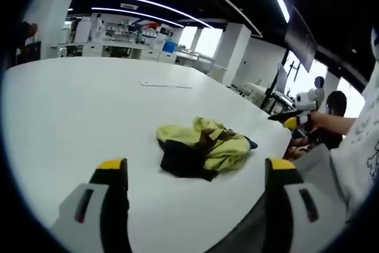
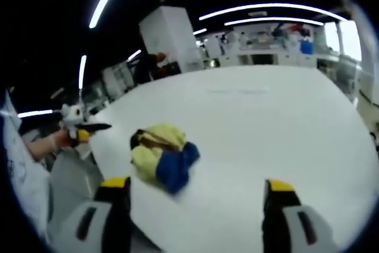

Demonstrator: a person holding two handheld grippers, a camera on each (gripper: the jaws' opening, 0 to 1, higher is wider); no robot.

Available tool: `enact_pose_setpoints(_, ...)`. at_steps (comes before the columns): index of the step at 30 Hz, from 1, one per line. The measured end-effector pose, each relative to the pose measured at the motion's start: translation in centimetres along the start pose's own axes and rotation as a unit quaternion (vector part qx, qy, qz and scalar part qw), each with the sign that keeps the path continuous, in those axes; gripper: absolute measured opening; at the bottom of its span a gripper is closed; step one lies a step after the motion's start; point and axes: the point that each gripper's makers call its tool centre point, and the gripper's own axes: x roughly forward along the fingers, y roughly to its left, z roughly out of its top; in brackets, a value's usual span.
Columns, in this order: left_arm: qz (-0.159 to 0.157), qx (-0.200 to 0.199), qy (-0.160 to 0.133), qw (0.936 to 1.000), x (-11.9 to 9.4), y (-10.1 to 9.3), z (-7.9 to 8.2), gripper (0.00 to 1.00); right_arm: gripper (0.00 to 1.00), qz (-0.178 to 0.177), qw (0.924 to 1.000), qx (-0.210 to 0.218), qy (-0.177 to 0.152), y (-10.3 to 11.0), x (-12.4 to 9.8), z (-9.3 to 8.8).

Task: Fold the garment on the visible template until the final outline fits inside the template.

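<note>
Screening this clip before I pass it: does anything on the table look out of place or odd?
Yes. The garment lies crumpled in a yellow, dark and blue heap near the white table's edge, not spread flat. No template outline is clear around it; only faint marks show farther back. Both grippers are open and off the cloth.

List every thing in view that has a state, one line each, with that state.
garment: crumpled in a heap on the table, not folded, nothing gripping it.
left gripper: open, empty, held above the table short of the garment.
right gripper: open, empty, apart from the garment.
table: white; thin faint outline marked on its far part.
</note>
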Motion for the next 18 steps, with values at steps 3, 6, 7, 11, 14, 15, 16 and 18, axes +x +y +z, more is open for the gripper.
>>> enact_pose_setpoints(3, -0.005, 0.004, 0.005, 1.0, 0.7, -0.1, -0.1, 0.93, 0.91, 0.01, 0.9999, -0.01, 0.003, 0.5, 1.0, 0.3)
enact_pose_setpoints(6, -0.011, 0.018, 0.017, 0.9996, 1.5, 0.1, -0.4, 0.91, 0.9, 0.023, 0.9991, -0.031, 0.016, 1.5, 2.3, 0.4)
enact_pose_setpoints(7, -0.013, 0.023, 0.02, 0.9995, 1.7, 0.1, -0.5, 0.91, 0.9, 0.026, 0.9987, -0.039, 0.019, 1.5, 2.6, 0.4)
enact_pose_setpoints(11, -0.022, 0.036, 0.03, 0.9987, 3.0, -0.5, -0.5, 0.88, 0.88, 0.043, 0.9966, -0.061, 0.037, 2.5, 4.4, 0.5)
enact_pose_setpoints(14, -0.02, 0.058, 0.037, 0.9974, 4.0, -0.6, -0.8, 0.81, 0.84, 0.053, 0.9954, -0.066, 0.045, 3.0, 5.9, 0.8)
enact_pose_setpoints(15, -0.023, 0.06, 0.041, 0.9971, 4.5, -0.7, -1.1, 0.78, 0.81, 0.055, 0.9952, -0.067, 0.047, 3.0, 6.3, 0.8)
enact_pose_setpoints(16, -0.024, 0.066, 0.045, 0.9965, 4.7, -0.8, -1.2, 0.75, 0.79, 0.056, 0.995, -0.068, 0.048, 3.1, 6.6, 0.9)
enact_pose_setpoints(18, -0.028, 0.077, 0.047, 0.9956, 5.3, -1.4, -1.3, 0.68, 0.74, 0.061, 0.9945, -0.068, 0.051, 3.7, 7.4, 1.1)
